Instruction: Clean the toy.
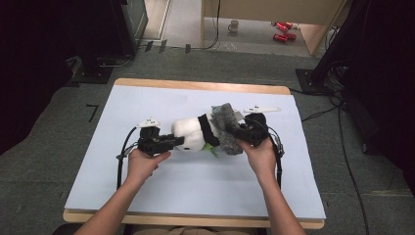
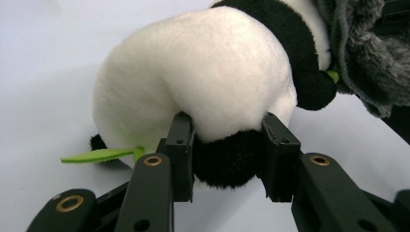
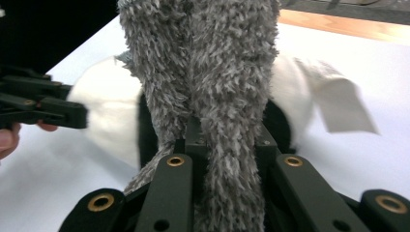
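A plush panda (image 1: 191, 134) lies on its side in the middle of the pale mat (image 1: 147, 186). My left gripper (image 1: 178, 142) comes in from the left and is shut on the panda's black foot (image 2: 227, 162), its jaws (image 2: 227, 145) pressing on both sides. A green felt leaf (image 2: 99, 154) sticks out beneath the white body (image 2: 208, 72). A grey fuzzy cloth (image 1: 226, 128) covers the panda's head end. My right gripper (image 1: 235, 132) is shut on that cloth (image 3: 212, 72), which bunches between the jaws (image 3: 227, 140). A white label (image 3: 343, 104) hangs off the toy.
The mat covers a wooden table whose edge (image 1: 195, 84) shows at the back. On the floor beyond stand a mug (image 1: 234, 25) and red cans (image 1: 282, 30). Dark equipment stands at both far corners, and cables (image 1: 342, 147) run along the right.
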A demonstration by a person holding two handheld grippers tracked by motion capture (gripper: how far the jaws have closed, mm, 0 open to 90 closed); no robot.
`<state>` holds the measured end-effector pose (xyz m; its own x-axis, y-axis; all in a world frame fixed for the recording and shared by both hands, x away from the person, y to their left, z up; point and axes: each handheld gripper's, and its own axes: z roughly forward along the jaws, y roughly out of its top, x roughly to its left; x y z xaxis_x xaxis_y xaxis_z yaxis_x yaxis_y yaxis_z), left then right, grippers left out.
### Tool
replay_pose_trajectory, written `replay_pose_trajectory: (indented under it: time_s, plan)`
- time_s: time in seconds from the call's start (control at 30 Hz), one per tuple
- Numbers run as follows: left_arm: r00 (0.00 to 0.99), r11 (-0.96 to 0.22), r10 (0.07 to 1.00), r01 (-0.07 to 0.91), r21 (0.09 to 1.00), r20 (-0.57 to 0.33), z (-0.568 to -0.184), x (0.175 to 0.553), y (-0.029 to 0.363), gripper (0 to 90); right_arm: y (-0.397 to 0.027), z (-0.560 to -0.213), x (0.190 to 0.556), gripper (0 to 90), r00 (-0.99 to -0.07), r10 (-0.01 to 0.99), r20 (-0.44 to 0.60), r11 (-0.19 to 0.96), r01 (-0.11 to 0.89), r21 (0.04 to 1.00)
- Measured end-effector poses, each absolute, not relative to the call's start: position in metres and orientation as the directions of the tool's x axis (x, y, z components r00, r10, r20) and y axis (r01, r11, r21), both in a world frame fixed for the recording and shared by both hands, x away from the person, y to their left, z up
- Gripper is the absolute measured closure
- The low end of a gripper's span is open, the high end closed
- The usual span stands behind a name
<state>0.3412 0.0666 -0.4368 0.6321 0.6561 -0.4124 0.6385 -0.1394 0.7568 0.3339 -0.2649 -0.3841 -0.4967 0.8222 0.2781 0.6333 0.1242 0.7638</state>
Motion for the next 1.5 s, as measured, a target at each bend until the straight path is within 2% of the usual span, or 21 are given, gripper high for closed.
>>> replay_pose_trajectory:
  time_s: [0.4,0.67,0.83,1.07,1.2,1.3,1.5]
  plan:
    - [0.640,-0.148,0.656,0.629,0.763,-0.400,-0.438,0.339,0.065,63.0,-0.297,-0.396,0.337,77.1,-0.403,0.862,0.306,0.050,0.670,0.740]
    - [0.635,-0.139,0.650,0.640,0.756,-0.418,-0.439,0.340,0.070,62.8,-0.312,-0.393,0.335,77.5,-0.347,0.902,0.258,0.042,0.665,0.746]
    - [0.633,-0.137,0.656,0.636,0.759,-0.412,-0.439,0.338,0.069,62.8,-0.304,-0.370,0.327,77.5,-0.396,0.876,0.274,0.039,0.625,0.780]
    - [0.645,-0.144,0.646,0.628,0.764,-0.409,-0.438,0.335,0.067,62.2,-0.266,-0.344,0.312,77.4,-0.514,0.815,0.266,0.092,0.569,0.817]
    - [0.662,-0.168,0.638,0.617,0.769,-0.393,-0.438,0.332,0.065,61.1,-0.240,-0.351,0.311,77.0,-0.564,0.785,0.256,0.138,0.562,0.815]
    - [0.671,-0.178,0.637,0.606,0.775,-0.379,-0.438,0.331,0.064,59.6,-0.230,-0.361,0.315,76.9,-0.569,0.784,0.249,0.166,0.578,0.799]
    - [0.710,-0.214,0.606,0.580,0.786,-0.359,-0.435,0.331,0.069,48.5,-0.234,-0.377,0.324,77.3,-0.541,0.809,0.230,0.183,0.603,0.776]
